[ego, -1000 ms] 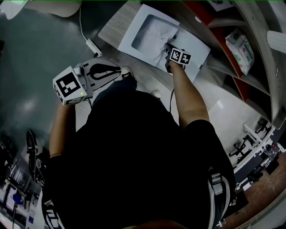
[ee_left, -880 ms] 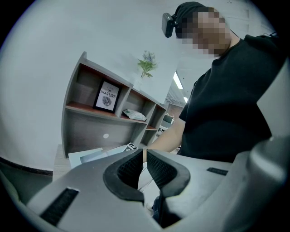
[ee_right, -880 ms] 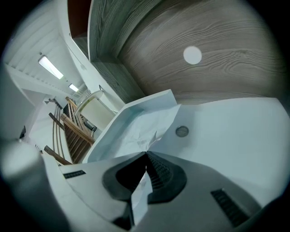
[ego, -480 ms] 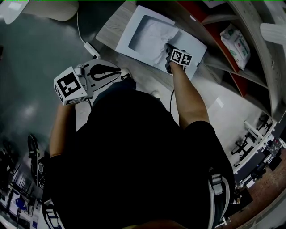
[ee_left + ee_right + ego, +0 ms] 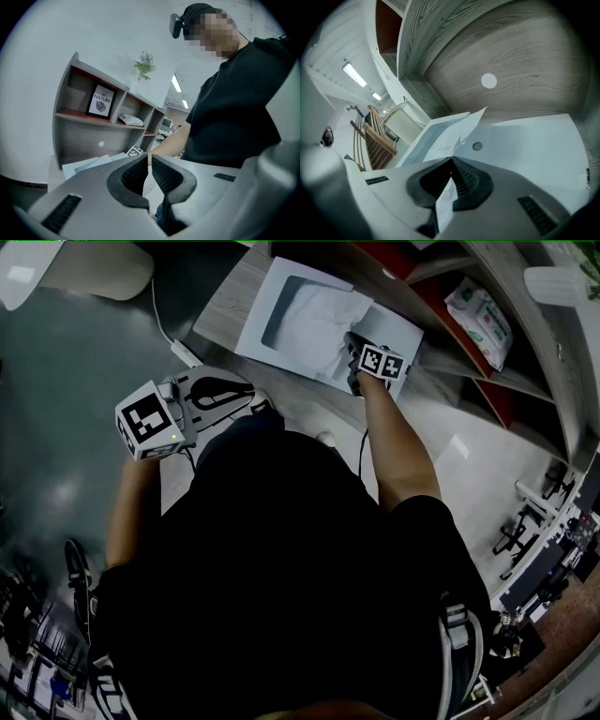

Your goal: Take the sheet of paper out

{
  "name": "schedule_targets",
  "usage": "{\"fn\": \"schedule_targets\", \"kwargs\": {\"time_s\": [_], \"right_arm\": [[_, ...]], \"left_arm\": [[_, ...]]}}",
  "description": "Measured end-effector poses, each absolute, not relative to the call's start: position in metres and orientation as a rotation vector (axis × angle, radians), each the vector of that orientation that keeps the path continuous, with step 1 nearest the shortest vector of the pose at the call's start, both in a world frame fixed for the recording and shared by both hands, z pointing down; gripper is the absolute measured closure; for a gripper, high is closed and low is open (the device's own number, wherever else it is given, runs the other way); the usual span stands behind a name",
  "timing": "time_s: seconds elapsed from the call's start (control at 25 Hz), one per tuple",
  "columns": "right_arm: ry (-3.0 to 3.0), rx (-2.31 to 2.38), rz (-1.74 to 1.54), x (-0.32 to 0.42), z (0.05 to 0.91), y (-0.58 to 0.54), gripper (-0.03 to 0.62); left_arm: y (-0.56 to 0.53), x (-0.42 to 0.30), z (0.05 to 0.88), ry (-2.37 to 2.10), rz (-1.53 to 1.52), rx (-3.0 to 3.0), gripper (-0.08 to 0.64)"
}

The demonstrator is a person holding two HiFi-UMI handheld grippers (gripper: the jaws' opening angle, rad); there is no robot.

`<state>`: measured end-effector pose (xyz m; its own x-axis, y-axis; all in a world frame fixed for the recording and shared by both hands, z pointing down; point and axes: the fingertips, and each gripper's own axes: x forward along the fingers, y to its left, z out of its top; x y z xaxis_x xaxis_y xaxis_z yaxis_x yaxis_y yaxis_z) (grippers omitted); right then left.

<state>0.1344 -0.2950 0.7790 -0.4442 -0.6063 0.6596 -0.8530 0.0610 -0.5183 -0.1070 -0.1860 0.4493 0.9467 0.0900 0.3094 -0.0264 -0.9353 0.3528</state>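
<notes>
A white folder (image 5: 398, 326) with a window cut in it lies on the wooden table (image 5: 225, 306). In the head view my right gripper (image 5: 354, 341) reaches over the folder's middle. It is shut on a crumpled white sheet of paper (image 5: 317, 322). In the right gripper view the jaws (image 5: 451, 159) pinch the paper (image 5: 449, 137), which rises creased out of the folder (image 5: 525, 140). My left gripper (image 5: 246, 395) hangs off to the left, away from the folder. Its jaws (image 5: 149, 157) are shut with nothing between them.
A grey shelf unit (image 5: 525, 352) stands behind the table, with a packet of wipes (image 5: 478, 310) on one shelf. A white power strip and cable (image 5: 183, 351) lie at the table's left edge. A framed print (image 5: 100, 101) stands on a shelf. A wooden chair (image 5: 375, 136) stands beyond.
My right gripper has lifted a little with the paper pinched in it, and more paper bulges out of the folder. My left gripper has stayed where it was.
</notes>
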Motion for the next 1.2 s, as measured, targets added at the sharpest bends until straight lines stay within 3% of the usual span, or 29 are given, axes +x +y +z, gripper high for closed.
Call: {"fn": "schedule_targets", "kwargs": {"time_s": [1.2], "right_arm": [[-2.068, 1.635, 1.273, 0.206, 0.709, -0.226, 0.577]], "left_arm": [[-0.16, -0.075, 0.432, 0.183, 0.426, 2.767, 0.518]]}}
